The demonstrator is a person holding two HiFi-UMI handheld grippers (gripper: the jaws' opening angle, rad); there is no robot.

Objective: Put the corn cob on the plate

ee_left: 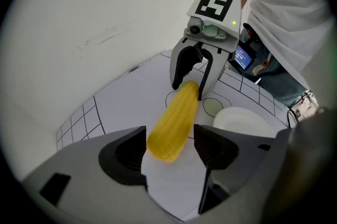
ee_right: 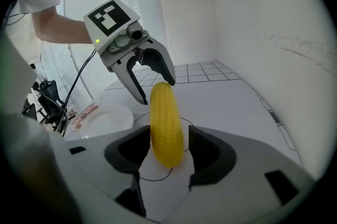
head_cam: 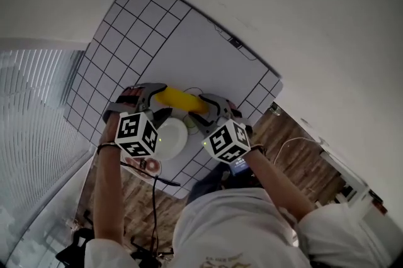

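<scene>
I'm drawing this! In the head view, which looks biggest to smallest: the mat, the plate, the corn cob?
1. mat, by far.
2. plate and corn cob look close; both are partly hidden, so I won't rank them.

Grey tongs [ee_left: 188,90] carry marker cubes [head_cam: 136,133]; white shirt [head_cam: 233,223].

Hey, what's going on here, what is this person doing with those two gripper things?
A person holds a gripper in each hand over a white gridded mat. The left gripper and the right gripper sit at opposite ends of a yellow corn cob that lies on the mat. Both have open jaws with an end of the cob between them, not clamped. The round white plate stands beside the cob, which is not yet on it.
</scene>
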